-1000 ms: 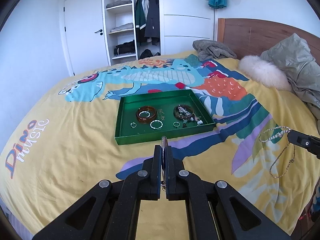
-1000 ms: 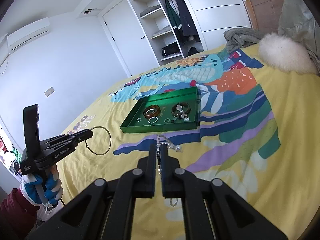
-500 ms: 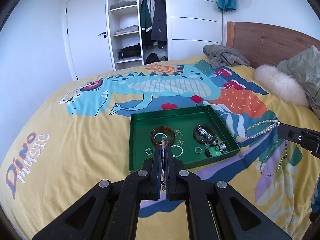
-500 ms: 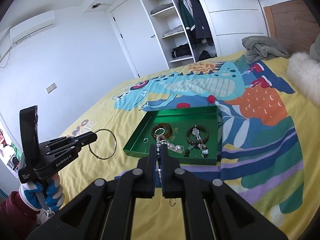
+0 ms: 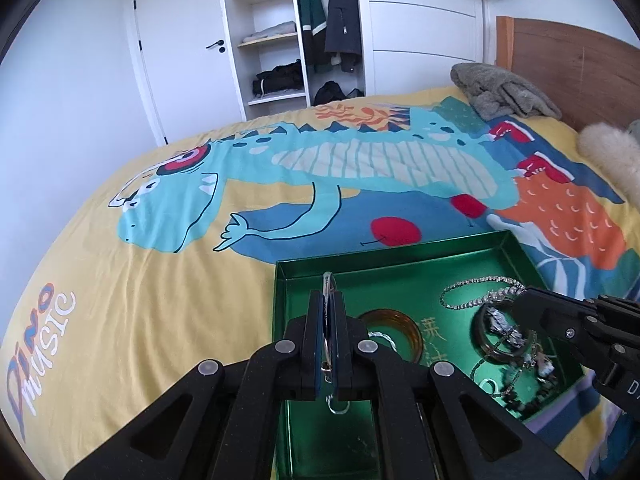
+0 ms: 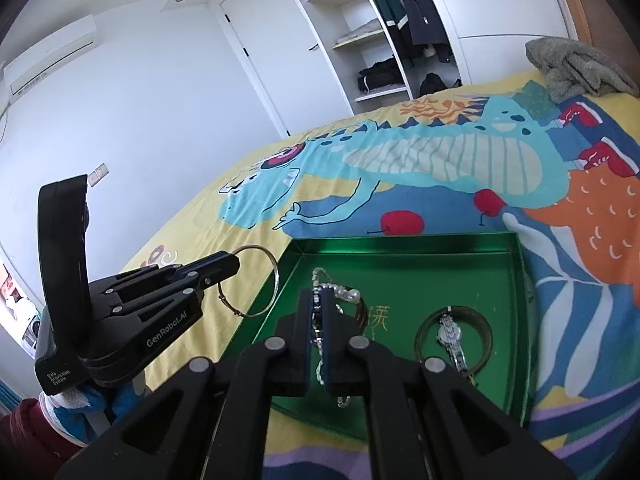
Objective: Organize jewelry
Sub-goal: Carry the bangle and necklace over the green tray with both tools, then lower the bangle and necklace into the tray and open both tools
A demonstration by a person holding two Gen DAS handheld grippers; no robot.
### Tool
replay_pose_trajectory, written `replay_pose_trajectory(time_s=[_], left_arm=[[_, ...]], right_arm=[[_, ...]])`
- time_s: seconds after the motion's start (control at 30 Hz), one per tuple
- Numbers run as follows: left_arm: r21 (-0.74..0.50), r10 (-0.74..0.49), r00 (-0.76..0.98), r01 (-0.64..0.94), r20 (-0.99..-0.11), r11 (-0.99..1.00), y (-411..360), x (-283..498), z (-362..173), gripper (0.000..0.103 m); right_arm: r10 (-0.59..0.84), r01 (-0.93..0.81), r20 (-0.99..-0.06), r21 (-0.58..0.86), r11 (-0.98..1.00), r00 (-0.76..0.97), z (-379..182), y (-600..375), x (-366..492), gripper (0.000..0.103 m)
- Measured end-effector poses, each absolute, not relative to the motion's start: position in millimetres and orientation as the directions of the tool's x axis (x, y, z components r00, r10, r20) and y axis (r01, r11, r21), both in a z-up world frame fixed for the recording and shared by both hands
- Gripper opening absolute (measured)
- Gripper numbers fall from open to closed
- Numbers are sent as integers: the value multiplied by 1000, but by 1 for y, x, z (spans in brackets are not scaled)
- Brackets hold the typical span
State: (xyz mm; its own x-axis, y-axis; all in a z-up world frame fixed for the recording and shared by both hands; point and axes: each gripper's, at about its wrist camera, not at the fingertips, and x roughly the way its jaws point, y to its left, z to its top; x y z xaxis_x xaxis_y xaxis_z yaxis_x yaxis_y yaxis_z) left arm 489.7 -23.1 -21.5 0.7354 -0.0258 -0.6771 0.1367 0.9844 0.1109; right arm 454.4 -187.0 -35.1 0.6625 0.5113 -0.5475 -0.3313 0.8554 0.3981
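- My left tongs point(image 5: 328, 304) are pinched shut on a thin metal bangle point(image 6: 256, 280), held edge-on above the near left corner of the green tray point(image 5: 400, 258).
- My right tongs point(image 6: 318, 300) are clamped shut on a beaded chain bracelet point(image 5: 480, 290), which loops out over the tray's middle and dangles below the tips.
- The tray lies on the bed point(image 5: 140, 300), its far rim and far corners clear; yellow dinosaur bedspread spreads open to the left and beyond.
- Inside lie an amber bangle point(image 5: 394, 330) and a dark bangle point(image 6: 454, 334) with a watch point(image 6: 450, 338) laid across it; the far half of the tray floor is bare.
- Only the right view shows the full round of the thin bangle and my gloved left hand point(image 6: 92, 396); only the left view shows the small rings and tangled pieces in the tray's right near corner.
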Motion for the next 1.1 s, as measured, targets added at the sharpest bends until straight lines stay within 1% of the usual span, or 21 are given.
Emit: replay_pose_trajectory(time_s=[0.23,0.43,0.63,0.73,0.8,0.97,1.03,1.1], left_arm=[[201,80,720,83,-690,976,-28,537,-57,3],[251,94,725,111,-682,962,-50,549,-70,3],[328,114,726,160,-678,931,-79,546,-88,3],[320,106,709,175,-697,931,-79,549,-89,4],[317,106,688,188,-718,930,-80,552,-92,4],[306,88,641,237,-762,922,-86,552,-101,5],[301,82,621,255,-779,919,-88,553,-104,7],[299,77,611,269,-788,916,-91,553,-106,8]], right_arm=[[436,-201,-619,414,888,653,-83,-211,516,3],[383,-105,-668,417,903,638,-111,-242,531,4],[388,-94,-668,431,897,635,-120,-251,532,4],[371,-87,-674,416,905,639,-121,-250,532,4],[362,-69,-678,419,905,640,-122,-253,532,7],[336,-62,-695,388,920,636,-121,-254,531,7],[330,-59,-696,383,922,638,-120,-255,529,8],[328,-49,-691,391,919,644,-119,-258,526,18]])
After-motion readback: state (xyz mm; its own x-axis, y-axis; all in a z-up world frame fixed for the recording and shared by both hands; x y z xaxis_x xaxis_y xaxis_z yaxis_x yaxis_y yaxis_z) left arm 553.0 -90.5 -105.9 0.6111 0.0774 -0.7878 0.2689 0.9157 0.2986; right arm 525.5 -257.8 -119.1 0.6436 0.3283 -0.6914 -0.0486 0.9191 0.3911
